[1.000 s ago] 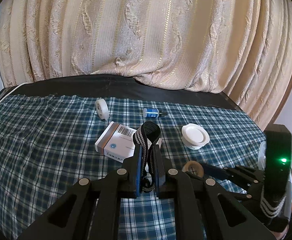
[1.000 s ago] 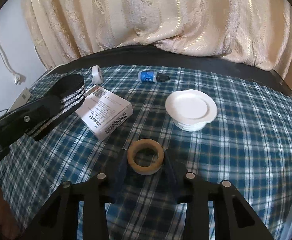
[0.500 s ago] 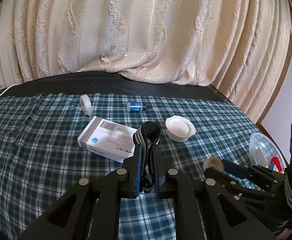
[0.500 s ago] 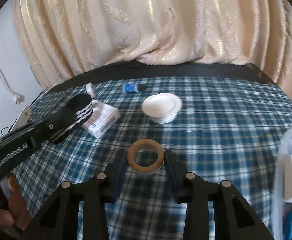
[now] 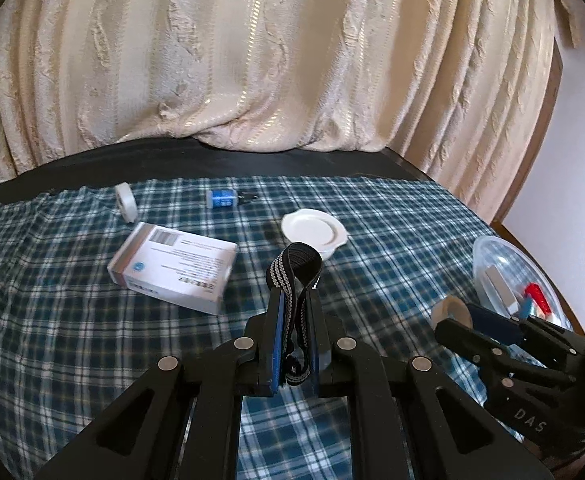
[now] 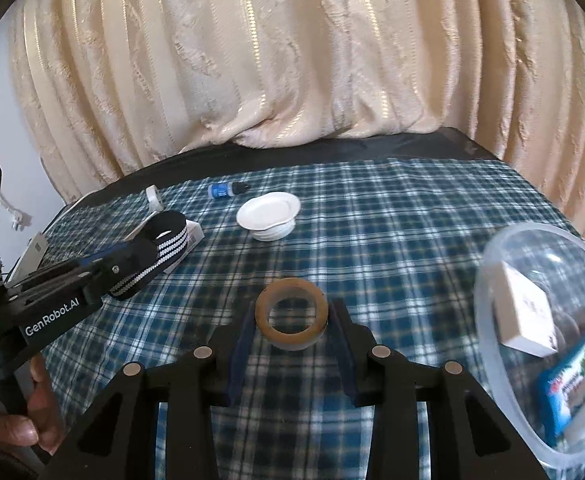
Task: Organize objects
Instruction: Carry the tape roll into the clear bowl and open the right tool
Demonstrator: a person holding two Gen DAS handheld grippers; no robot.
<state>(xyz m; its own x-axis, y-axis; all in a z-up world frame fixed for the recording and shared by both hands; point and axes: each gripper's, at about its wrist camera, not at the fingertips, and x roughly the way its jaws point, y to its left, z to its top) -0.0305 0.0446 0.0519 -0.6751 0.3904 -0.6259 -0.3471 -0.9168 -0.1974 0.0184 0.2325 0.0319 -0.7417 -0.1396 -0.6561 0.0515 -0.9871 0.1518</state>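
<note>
Tape ring (image 6: pixel 291 314), tan, sits clamped flat between the right gripper (image 6: pixel 292 316) jaws, above the plaid surface (image 6: pixel 392 240); the left gripper (image 5: pixel 294 300) jaws are pinched tight on one black striped elastic band (image 5: pixel 295 268). One clear bowl (image 6: pixel 488 280) at the right edge holds a white box, a red piece and a blue packet. Loose lie one carton (image 5: pixel 176 268), one white lid (image 5: pixel 312 230), one blue bottle (image 5: pixel 222 199), one white roll (image 5: pixel 125 202). A second ago the bowl lay out of view.

Open plaid cloth (image 6: pixel 392 240) fills the middle and right of the right wrist view, up to the clear bowl (image 6: pixel 488 280) at right. At upper left, the white lid (image 6: pixel 268 210), dropper bottle (image 6: pixel 226 190) and carton (image 5: pixel 176 266) crowd the way.
</note>
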